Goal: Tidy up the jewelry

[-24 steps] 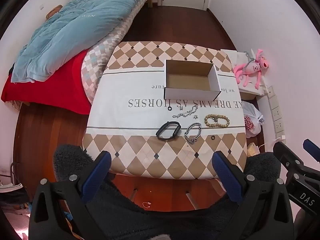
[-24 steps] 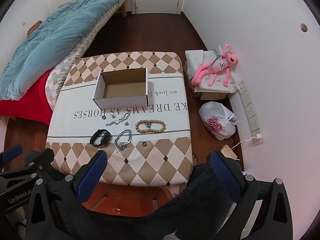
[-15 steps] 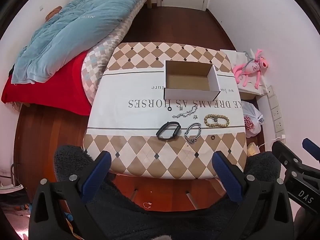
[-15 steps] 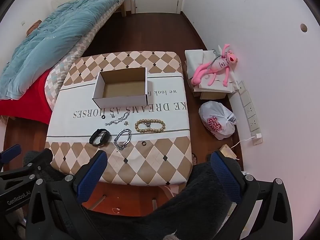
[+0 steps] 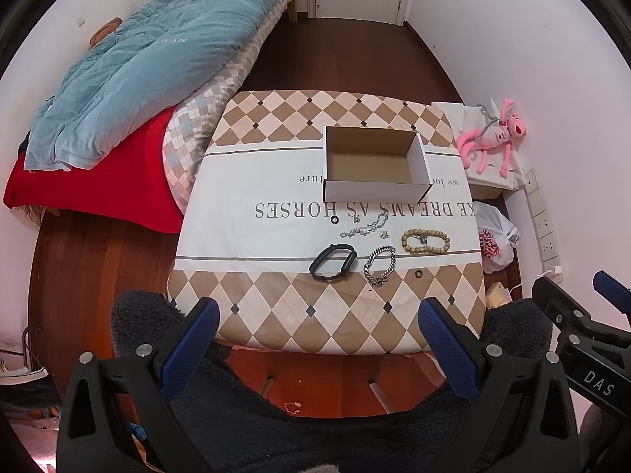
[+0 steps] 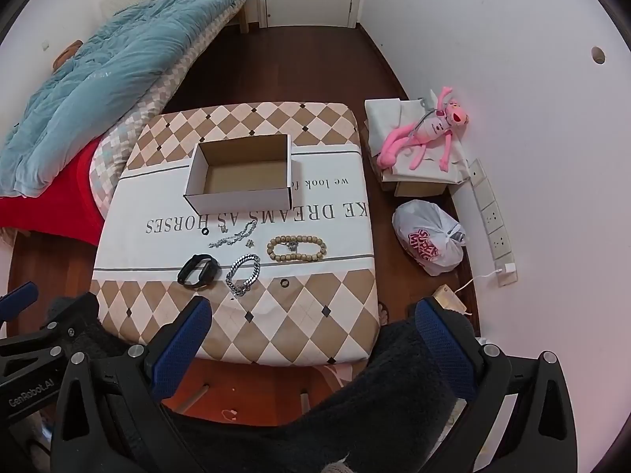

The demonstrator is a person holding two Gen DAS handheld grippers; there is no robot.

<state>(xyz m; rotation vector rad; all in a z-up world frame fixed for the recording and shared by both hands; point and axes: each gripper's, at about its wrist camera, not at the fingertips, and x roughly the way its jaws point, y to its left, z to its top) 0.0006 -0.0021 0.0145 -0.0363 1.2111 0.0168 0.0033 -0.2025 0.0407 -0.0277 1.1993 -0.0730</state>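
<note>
On the near half of the tablecloth (image 5: 252,181), in front of the empty cardboard box (image 5: 374,193), the jewelry lies in a loose cluster: a black band (image 5: 333,262) with a silver link bracelet (image 5: 379,265) just beside it at its three o'clock, a wooden bead bracelet (image 5: 425,241) at about two o'clock from the links, and a thin silver chain (image 5: 364,228) nearer the box, with small bits (a dark ring (image 5: 335,220) and what look like studs, too small to be sure) scattered around it. Another small ring (image 5: 418,274) sits apart toward the checked border. Nothing is in the box yet, so the sorting looks unstarted. Both tools hang above the near table edge, tilted steeply down: the left gripper (image 5: 315,339) and the right gripper (image 6: 311,335) each stand spread wide with nothing between the blue pads. The likely trouble is the crowding: wide jaws coming down on the band could catch the links beside it and drag both. The thin chain lies flat on soft cloth, so the pads may pinch fabric instead, or lift only one end and let it slip out. The tiny pieces could be flicked toward six o'clock, off the edge onto the wooden floor (image 5: 347,63). The light box may slide if bumped.
</note>
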